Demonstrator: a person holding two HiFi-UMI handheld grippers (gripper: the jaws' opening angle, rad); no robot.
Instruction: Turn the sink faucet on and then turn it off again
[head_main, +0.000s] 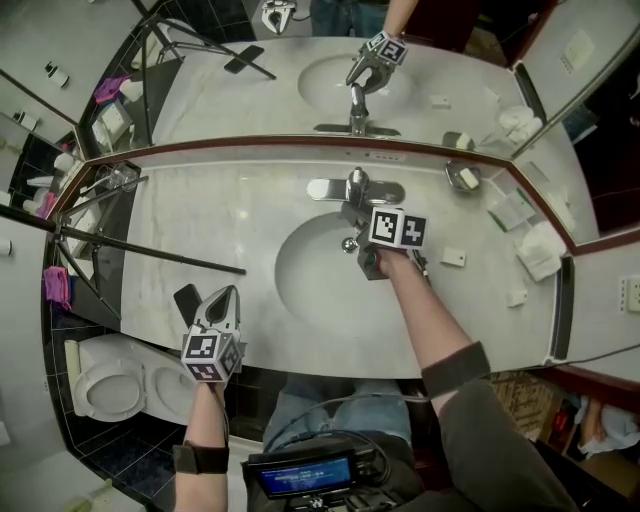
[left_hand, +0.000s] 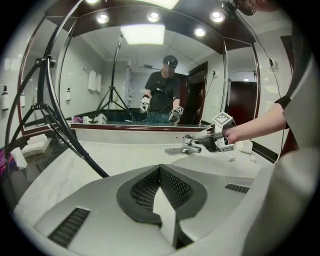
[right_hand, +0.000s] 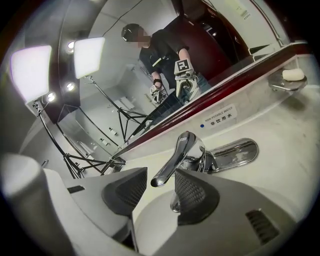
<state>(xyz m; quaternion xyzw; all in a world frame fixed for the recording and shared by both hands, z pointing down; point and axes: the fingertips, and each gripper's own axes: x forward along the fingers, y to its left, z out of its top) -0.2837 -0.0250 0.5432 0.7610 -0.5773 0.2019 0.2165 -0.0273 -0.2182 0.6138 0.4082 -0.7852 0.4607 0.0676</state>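
A chrome faucet (head_main: 356, 188) stands behind the oval sink basin (head_main: 300, 275) in a pale marble counter. Its long lever (right_hand: 177, 157) slopes down toward me in the right gripper view. My right gripper (right_hand: 159, 194) is at the faucet (left_hand: 184, 146), over the basin's back edge, and open. The lever's tip lies in the gap between the two dark pads (right_hand: 196, 196), and neither pad presses on it. No water shows at the spout. My left gripper (head_main: 228, 294) hovers at the counter's front left edge. It is shut with nothing in it (left_hand: 161, 194).
A dark tripod leg (head_main: 150, 250) lies across the counter's left side, and a black flat object (head_main: 186, 300) sits beside my left gripper. A soap dish (head_main: 463, 177), small white packets (head_main: 453, 257) and folded towels (head_main: 540, 250) sit to the right. A mirror (head_main: 330, 70) rises behind the faucet.
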